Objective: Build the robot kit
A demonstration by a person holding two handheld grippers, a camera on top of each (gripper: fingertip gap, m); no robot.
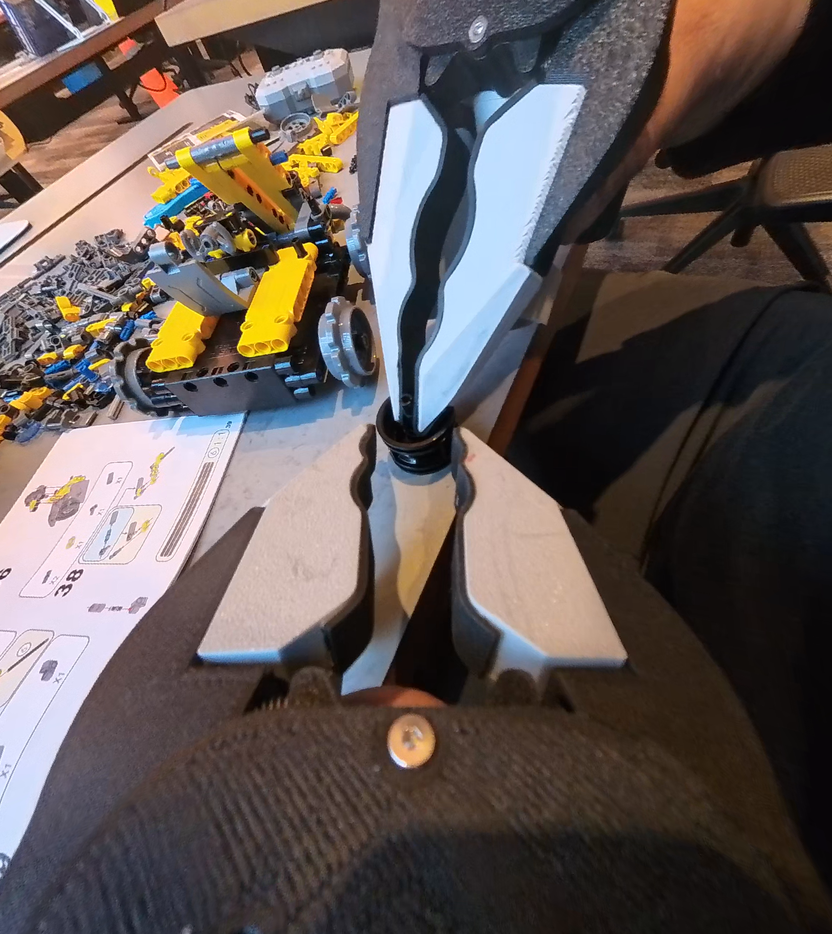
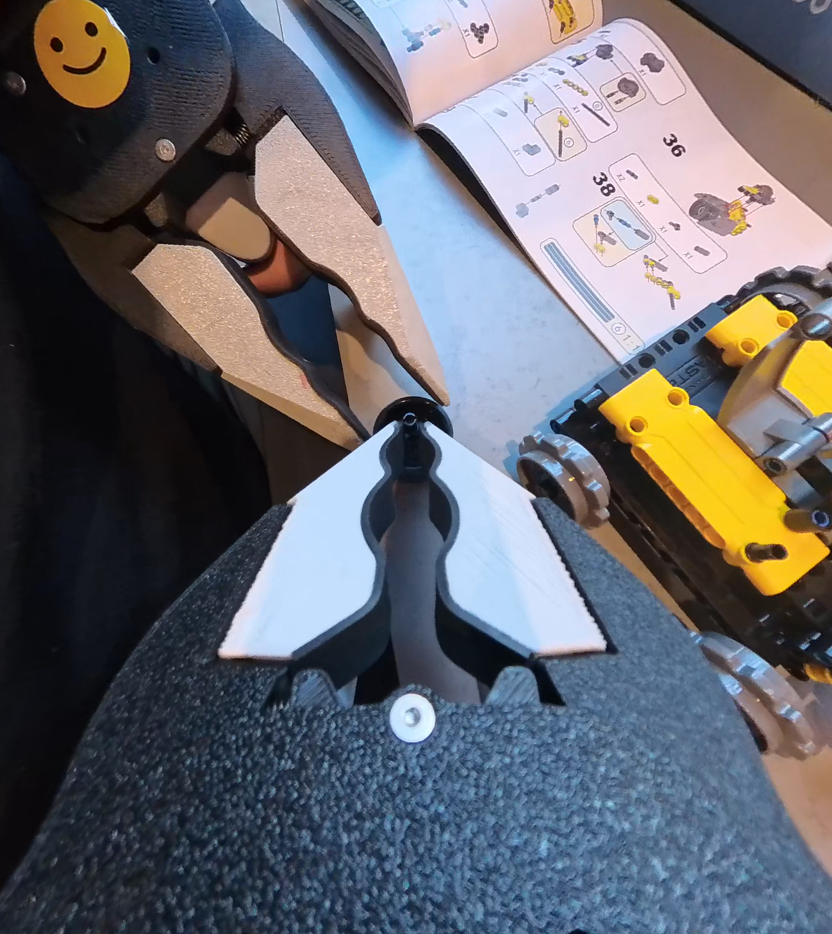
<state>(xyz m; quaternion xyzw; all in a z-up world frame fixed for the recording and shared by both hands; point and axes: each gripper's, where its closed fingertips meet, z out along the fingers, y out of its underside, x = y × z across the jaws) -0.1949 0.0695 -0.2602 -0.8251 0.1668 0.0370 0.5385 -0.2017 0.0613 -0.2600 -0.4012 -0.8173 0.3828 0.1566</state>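
Left wrist view: left tool pinches black wheel; right tool pinches a pin inside it.

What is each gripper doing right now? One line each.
Left gripper: closed on the black round part.
Right gripper: closed on a thin black pin pushed into that part.

The small black ribbed wheel is half hidden behind the tips of the right gripper; what sits in its hub is too small to tell. The instruction booklet is cut off at the left edge. The brick vehicle runs off the right edge. The far tables are blurred.
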